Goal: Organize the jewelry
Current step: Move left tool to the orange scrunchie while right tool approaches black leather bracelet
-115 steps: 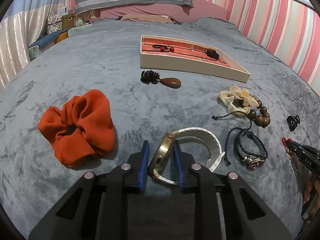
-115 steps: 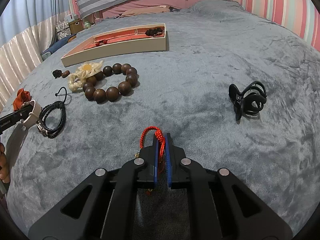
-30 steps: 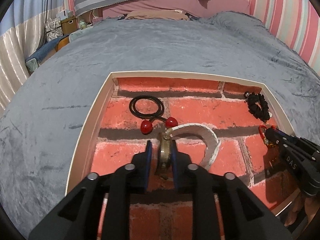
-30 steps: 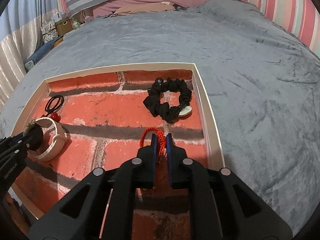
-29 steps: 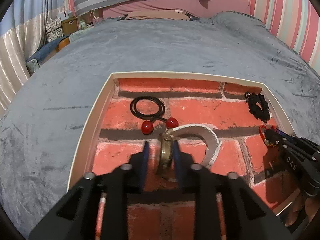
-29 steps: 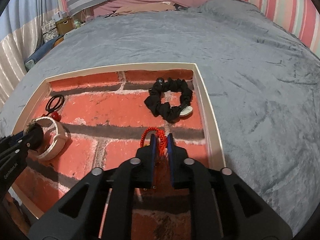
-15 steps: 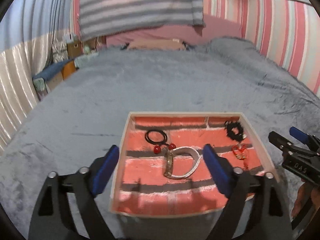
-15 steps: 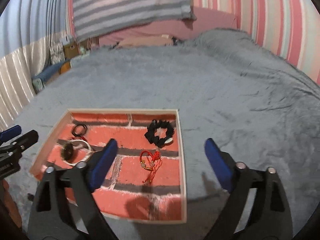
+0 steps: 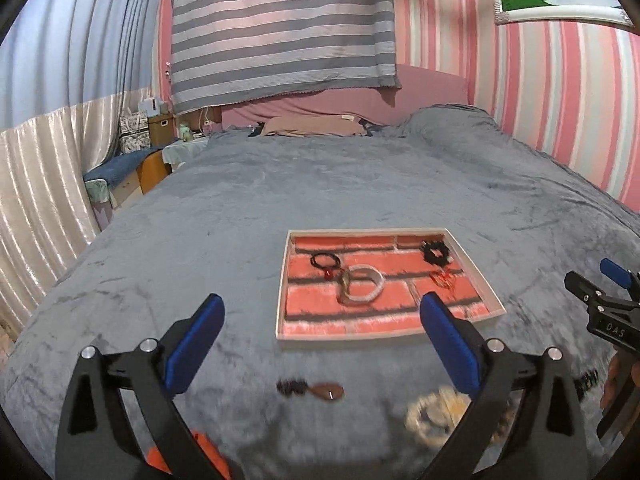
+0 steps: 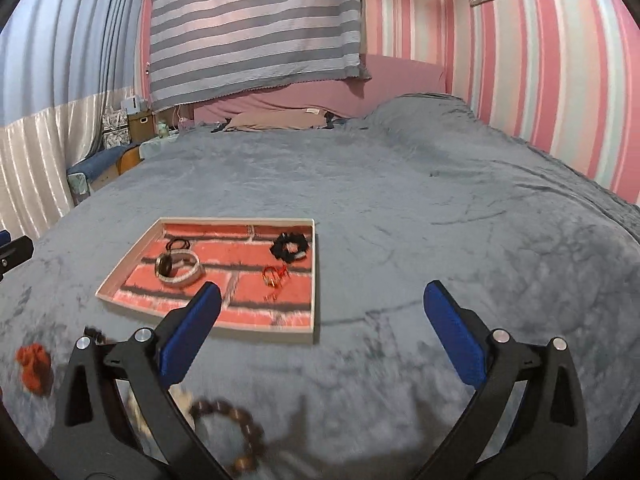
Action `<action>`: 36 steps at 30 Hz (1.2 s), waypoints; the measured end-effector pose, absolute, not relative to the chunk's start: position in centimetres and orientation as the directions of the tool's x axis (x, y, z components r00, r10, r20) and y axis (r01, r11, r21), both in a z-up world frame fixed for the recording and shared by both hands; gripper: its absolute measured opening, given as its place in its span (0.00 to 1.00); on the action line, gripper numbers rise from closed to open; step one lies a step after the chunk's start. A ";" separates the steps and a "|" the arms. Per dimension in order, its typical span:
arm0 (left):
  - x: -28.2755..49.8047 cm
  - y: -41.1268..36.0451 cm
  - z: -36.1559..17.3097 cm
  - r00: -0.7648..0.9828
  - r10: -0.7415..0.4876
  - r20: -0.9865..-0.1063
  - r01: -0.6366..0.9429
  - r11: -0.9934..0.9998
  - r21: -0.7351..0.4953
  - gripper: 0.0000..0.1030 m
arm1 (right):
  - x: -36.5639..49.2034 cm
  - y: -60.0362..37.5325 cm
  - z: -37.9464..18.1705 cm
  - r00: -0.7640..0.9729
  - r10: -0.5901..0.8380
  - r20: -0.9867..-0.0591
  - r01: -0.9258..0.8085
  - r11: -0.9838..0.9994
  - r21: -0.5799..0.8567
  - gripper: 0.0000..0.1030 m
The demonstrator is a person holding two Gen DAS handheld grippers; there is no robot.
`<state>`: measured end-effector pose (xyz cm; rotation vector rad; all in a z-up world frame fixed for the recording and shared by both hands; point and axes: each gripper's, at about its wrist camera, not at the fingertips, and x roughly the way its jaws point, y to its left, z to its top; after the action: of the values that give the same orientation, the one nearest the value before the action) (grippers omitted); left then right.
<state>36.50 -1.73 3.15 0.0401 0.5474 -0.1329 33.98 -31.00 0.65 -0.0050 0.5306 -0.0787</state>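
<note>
A cream tray with a red brick-pattern lining [image 9: 282,280] [image 10: 313,280] lies on the grey bed. In it lie a white-strap watch [image 9: 362,289] [image 10: 178,267], a red cord charm [image 9: 442,280] [image 10: 275,274], a black scrunchie [image 9: 435,252] [image 10: 289,248] and a black loop with red beads [image 9: 325,263] [image 10: 179,245]. My left gripper [image 9: 324,344] is open and empty, well back from the tray. My right gripper [image 10: 320,332] is open and empty, also back from it. A brown pendant [image 9: 316,390], a cream flower tie [image 9: 434,416], wooden beads [image 10: 236,428] and an orange scrunchie [image 9: 200,456] [image 10: 34,366] lie on the blanket near me.
The grey blanket [image 9: 360,184] stretches far behind the tray to pillows and a striped cloth on the wall. A bedside chair and boxes [image 9: 148,160] stand at the far left. The right gripper shows at the right edge of the left wrist view [image 9: 608,300].
Both grippers opened, releasing the watch and the red cord charm into the tray, then pulled back and up from it. The loose items on the blanket came back into view.
</note>
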 end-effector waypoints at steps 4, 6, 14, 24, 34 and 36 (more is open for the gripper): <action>33.5 -1.8 2.5 0.842 -0.133 -0.522 0.149 0.989 -0.010 0.93 | 30.8 -31.5 0.1 0.852 -0.095 -0.514 0.080 0.995 -0.052 0.96; 32.0 -1.9 2.0 0.841 -0.137 -0.523 0.158 0.987 -0.005 0.93 | 29.2 -31.6 -0.4 0.849 -0.104 -0.518 0.089 0.995 -0.055 0.96; 28.6 -1.3 -1.5 0.821 -0.106 -0.560 0.150 0.988 0.033 0.93 | 25.1 -30.7 -3.2 0.831 -0.091 -0.548 0.097 0.995 -0.018 0.96; 27.0 2.8 -4.8 0.810 -0.041 -0.585 0.092 0.994 0.058 0.93 | 22.6 -25.6 -6.4 0.803 -0.028 -0.595 0.058 0.998 0.032 0.96; 28.8 8.1 -8.6 0.755 -0.034 -0.655 0.056 0.998 0.012 0.93 | 23.5 -20.7 -9.5 0.748 -0.006 -0.664 0.026 0.999 0.020 0.96; 29.0 8.7 -9.0 0.746 -0.037 -0.664 0.059 0.998 0.010 0.93 | 23.7 -20.3 -9.9 0.736 -0.002 -0.677 0.025 0.999 0.024 0.96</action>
<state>29.02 8.72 -9.03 0.0306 0.7262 -0.0526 23.75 -20.32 -9.94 0.0321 0.7442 -0.0148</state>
